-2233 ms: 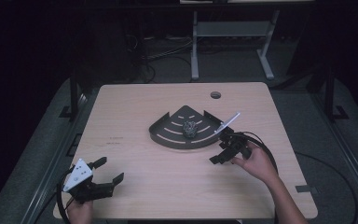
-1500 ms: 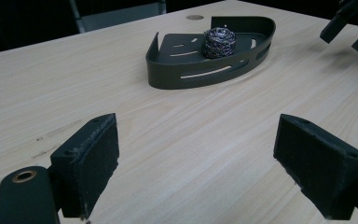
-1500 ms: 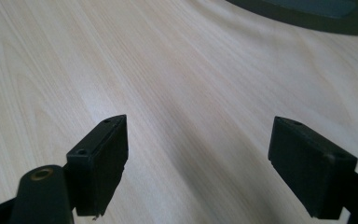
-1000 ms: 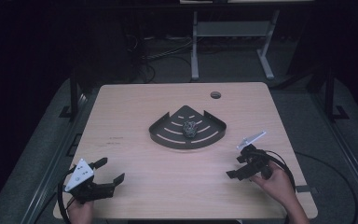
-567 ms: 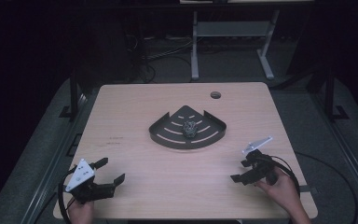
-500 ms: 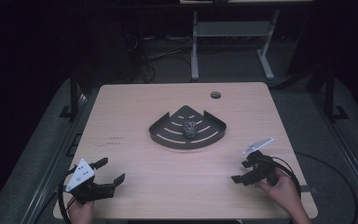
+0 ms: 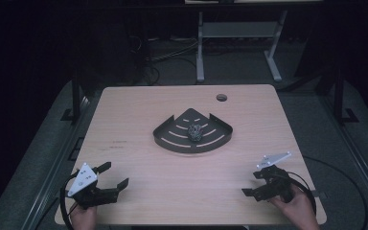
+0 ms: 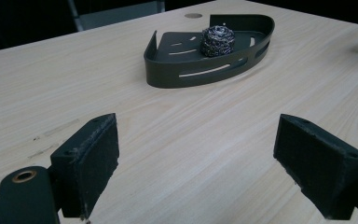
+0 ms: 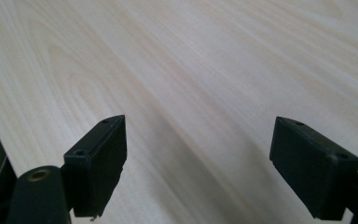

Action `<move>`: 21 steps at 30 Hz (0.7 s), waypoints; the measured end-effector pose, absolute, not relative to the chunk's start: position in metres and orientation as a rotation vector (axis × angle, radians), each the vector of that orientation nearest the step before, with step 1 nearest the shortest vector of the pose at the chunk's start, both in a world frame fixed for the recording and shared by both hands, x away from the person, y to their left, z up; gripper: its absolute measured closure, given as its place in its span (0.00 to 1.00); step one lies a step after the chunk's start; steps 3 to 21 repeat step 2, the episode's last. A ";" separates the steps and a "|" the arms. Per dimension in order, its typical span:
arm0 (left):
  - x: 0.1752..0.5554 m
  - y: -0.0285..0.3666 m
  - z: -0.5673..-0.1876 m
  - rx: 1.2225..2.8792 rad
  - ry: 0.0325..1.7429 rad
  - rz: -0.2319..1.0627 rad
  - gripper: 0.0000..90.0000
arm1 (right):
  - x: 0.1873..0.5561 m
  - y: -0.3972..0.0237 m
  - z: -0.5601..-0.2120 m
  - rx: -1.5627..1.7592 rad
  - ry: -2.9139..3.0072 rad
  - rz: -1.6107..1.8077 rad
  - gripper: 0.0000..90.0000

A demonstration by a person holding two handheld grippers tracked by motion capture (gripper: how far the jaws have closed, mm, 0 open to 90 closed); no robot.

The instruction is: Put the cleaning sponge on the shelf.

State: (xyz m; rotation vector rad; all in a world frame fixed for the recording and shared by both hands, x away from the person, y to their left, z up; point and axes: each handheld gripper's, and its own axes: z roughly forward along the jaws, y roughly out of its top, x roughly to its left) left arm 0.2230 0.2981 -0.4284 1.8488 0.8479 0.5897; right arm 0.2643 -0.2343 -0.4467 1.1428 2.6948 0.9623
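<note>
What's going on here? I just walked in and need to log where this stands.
A person sits at a wooden table with a claw tool in each hand. A steel wool scrubber sits in a dark corner tray at the middle of the table. The right claw has drawn back from the tray to the near right corner, jaws just opening wider, with nothing between them. The left claw rests open at the near left corner, also with nothing between its jaws.

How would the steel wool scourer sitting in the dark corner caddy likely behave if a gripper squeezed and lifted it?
The scourer looks like coiled wire, so probably light and springy. Its rounded shape might roll, though the caddy walls should contain it.
</note>
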 end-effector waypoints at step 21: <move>0.223 0.298 -0.428 1.846 0.848 0.589 0.15 | 0.261 -0.234 -0.447 1.145 2.690 0.966 0.20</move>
